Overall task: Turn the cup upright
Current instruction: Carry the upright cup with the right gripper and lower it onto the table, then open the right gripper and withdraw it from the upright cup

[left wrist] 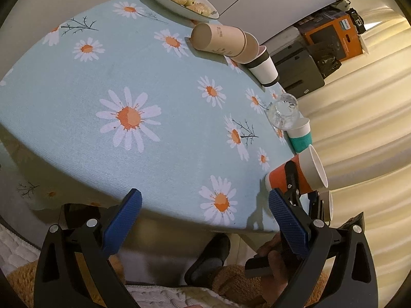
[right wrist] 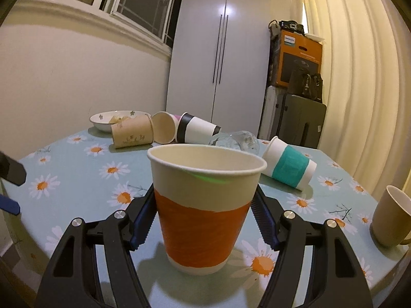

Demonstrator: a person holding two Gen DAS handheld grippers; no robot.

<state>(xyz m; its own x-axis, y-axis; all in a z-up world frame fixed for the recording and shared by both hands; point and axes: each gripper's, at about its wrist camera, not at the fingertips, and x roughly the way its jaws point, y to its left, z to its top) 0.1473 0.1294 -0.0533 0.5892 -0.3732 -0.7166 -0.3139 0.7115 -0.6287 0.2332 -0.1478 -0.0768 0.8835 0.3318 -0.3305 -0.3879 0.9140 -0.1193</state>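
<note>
The table [right wrist: 84, 169], under its pale blue daisy cloth, carried everything I could see. Along its far edge lay a row of tipped-over cups: a brown paper cup [right wrist: 132, 133] on its side next to a shallow bowl [right wrist: 102, 122] with food in it, then a black-and-white cup [right wrist: 197, 128] also lying down, and a clear glass [right wrist: 239, 140] on its side. Near the right edge a teal-banded cup [right wrist: 289, 165] lay on its side, and a beige mug [right wrist: 389, 217] stood upright close to the near right corner.

The orange-banded cup [right wrist: 204, 205] stood upright, mouth up, at the near edge of the table. My right gripper [right wrist: 203, 220] had its blue pads [right wrist: 143, 220] on either side of that cup, close against its walls; I could not tell whether they pressed it or stood just clear. In the left wrist view the same cup appeared near the table's edge with a black finger across it.

My left gripper [left wrist: 205, 220] hung off the near edge, spread wide, nothing between its pads [left wrist: 123, 223].
</note>
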